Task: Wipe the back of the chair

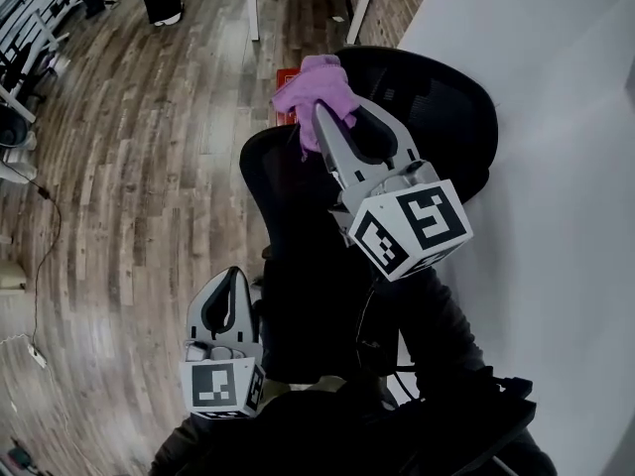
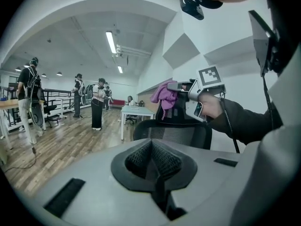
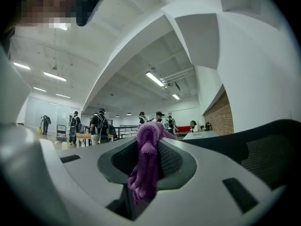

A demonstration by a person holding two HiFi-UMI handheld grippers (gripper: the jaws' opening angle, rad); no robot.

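Note:
A black mesh office chair stands below me against the wall, its seat further out. My right gripper is shut on a purple cloth, which it holds over the top of the chair back. In the right gripper view the cloth hangs bunched between the jaws, with the chair's mesh at the right. My left gripper sits lower left beside the chair, shut and holding nothing. The left gripper view shows the chair back ahead, with the cloth above it.
A white wall runs along the right, close to the chair. Wood floor spreads to the left, with a cable lying on it. White table legs and a red object stand beyond the chair. Several people are far off.

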